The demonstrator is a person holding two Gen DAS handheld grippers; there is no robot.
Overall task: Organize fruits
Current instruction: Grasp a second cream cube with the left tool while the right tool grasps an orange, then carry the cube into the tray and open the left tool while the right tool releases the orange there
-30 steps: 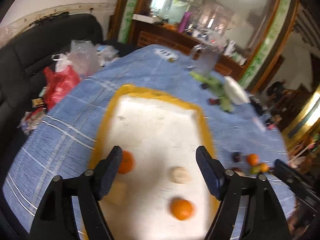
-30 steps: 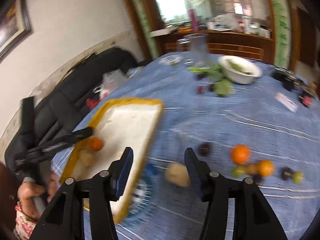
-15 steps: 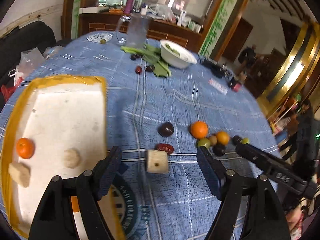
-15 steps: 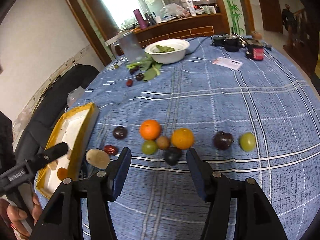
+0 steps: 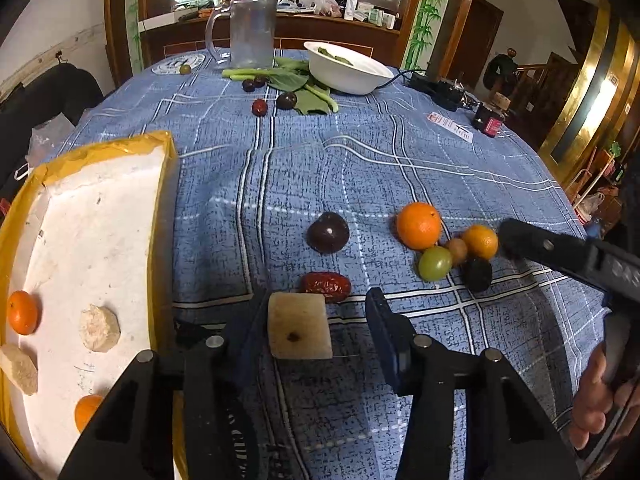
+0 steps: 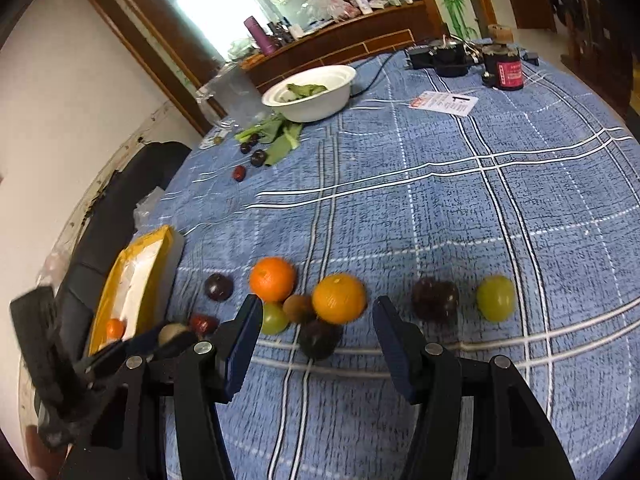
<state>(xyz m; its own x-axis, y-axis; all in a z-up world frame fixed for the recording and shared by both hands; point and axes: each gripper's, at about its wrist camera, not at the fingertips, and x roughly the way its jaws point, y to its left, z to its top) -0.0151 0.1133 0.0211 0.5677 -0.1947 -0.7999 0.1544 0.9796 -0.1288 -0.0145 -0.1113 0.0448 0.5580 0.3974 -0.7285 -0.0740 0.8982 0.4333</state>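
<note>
Swinging off the tray (image 5: 158, 216), my left gripper (image 5: 316, 322) now brackets a pale chunk (image 5: 298, 326), jaws open; right gripper (image 6: 318, 330), open, nears oranges (image 6: 338, 298) at twelve o'clock.

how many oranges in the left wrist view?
4. Two on the tablecloth: the large orange and a smaller one to its right. Two in the tray: one at the left edge, another partly hidden behind the left tool.
</note>
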